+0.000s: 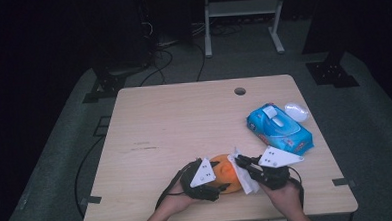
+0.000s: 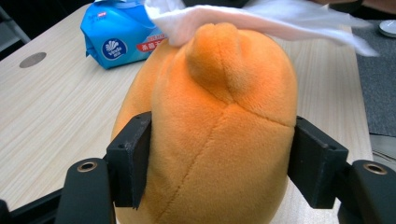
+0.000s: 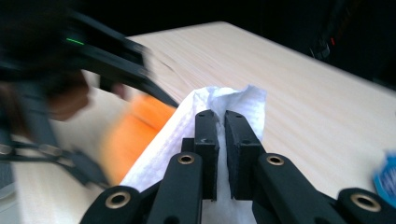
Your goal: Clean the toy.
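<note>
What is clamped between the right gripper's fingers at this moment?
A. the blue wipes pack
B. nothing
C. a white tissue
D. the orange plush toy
C: in the right gripper view the right gripper has its fingers pinched together on the white tissue, which drapes over the orange plush toy that the left gripper grips on both sides.

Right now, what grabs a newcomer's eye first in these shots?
The round orange plush toy at the table's near edge, clamped between the left gripper jaws. Next, the white paper wipe pinched in the right gripper, draped against the toy's top. Farther right on the light wooden table lies a blue wet-wipe pack, apart from both.
</note>
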`<state>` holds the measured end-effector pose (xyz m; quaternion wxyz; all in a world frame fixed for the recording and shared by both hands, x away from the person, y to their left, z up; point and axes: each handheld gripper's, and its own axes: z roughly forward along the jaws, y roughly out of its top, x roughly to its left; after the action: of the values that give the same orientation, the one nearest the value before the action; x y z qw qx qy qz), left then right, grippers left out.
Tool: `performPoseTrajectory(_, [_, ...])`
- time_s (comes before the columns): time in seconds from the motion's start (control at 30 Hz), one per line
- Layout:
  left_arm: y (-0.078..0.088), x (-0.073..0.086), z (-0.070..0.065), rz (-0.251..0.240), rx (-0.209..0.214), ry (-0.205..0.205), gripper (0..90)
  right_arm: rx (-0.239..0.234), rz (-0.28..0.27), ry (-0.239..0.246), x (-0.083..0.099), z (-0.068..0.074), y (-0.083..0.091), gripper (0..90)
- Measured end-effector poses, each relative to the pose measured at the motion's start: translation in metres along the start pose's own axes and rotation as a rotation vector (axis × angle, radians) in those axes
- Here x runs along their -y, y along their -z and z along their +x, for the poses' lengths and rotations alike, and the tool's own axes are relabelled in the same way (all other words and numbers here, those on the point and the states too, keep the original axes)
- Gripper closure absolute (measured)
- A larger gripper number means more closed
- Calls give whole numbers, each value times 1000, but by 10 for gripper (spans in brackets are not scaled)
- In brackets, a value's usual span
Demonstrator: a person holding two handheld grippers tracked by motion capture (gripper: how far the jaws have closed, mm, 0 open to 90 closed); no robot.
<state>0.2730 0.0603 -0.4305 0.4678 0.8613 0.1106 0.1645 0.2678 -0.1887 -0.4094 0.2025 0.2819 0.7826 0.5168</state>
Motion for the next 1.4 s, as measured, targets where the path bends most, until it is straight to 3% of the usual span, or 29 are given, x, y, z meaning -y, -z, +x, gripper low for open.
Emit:
performPoseTrajectory(0.07, [1, 1, 2, -3, 2, 9, 314, 15, 9, -42, 4, -8, 1, 832])
performPoseTrajectory(0.13, [3, 3, 5, -10, 9, 21, 314, 42, 21, -53, 6, -13, 1, 832])
performPoseTrajectory(0.27, [5, 6, 9, -13, 15, 40, 314, 37, 14, -109, 11, -20, 1, 833])
performPoseTrajectory(0.33, [6, 7, 10, -13, 17, 47, 314, 24, 0, -163, 13, -25, 0, 832])
performPoseTrajectory(0.5, [9, 10, 17, -18, 31, 79, 314, 30, 0, -206, 19, -33, 1, 832])
performPoseTrajectory(0.63, [13, 14, 24, -19, 37, 114, 314, 23, -13, -212, 18, -29, 1, 832])
performPoseTrajectory(0.7, [14, 15, 25, -15, 33, 117, 314, 12, -30, -191, 14, -23, 0, 832])
performPoseTrajectory(0.77, [14, 15, 26, -16, 27, 126, 314, 11, -18, -185, 15, -22, -3, 832])
performPoseTrajectory(0.87, [15, 16, 29, -19, 28, 140, 314, 6, 28, -217, 25, -25, -11, 832])
performPoseTrajectory(0.93, [15, 16, 29, -19, 27, 142, 314, -7, 9, -250, 27, -26, -11, 832])
performPoseTrajectory(1.07, [16, 18, 31, -26, 28, 159, 314, -24, -70, -203, 11, -18, 0, 833])
performPoseTrajectory(1.13, [15, 17, 31, -25, 27, 160, 314, -24, -61, -191, 11, -17, -1, 833])
performPoseTrajectory(1.23, [15, 17, 30, -26, 25, 163, 314, -17, -19, -236, 20, -24, -6, 833])
performPoseTrajectory(1.3, [15, 17, 30, -25, 24, 162, 314, -29, -48, -242, 17, -23, -3, 833])
performPoseTrajectory(1.4, [12, 15, 28, -33, 20, 157, 315, -75, -101, -200, 4, -12, 2, 832])
